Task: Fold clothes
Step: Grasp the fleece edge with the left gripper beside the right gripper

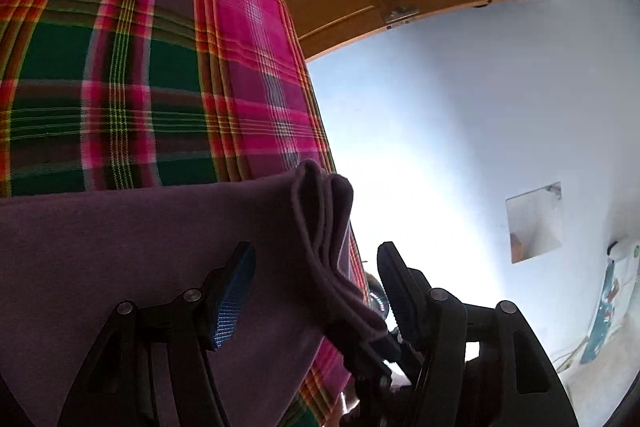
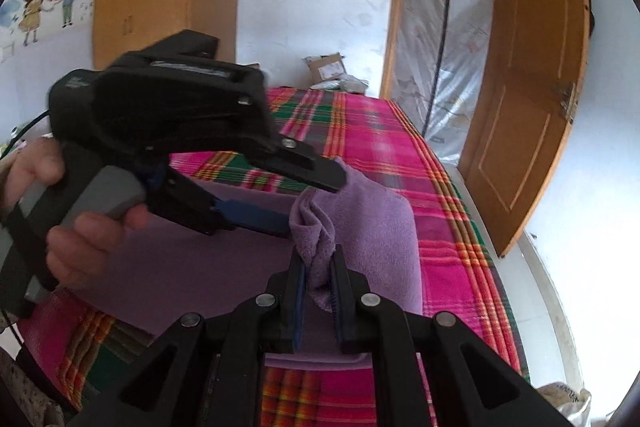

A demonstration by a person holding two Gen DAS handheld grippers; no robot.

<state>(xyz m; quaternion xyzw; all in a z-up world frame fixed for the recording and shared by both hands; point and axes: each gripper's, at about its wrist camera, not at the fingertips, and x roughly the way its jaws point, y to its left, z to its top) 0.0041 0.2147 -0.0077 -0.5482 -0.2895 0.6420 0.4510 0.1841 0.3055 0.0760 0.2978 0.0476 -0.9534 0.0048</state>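
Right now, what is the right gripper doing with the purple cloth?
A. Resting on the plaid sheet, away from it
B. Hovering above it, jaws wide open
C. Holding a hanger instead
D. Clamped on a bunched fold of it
D: in the right wrist view the right gripper has its jaws nearly closed, with a bunched fold of the purple cloth pinched between its pads.

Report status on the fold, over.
Right tongs shut on purple garment. Left tongs open, bunched edge between fingers, unclamped. Garment on plaid bedspread. Nothing blocking.
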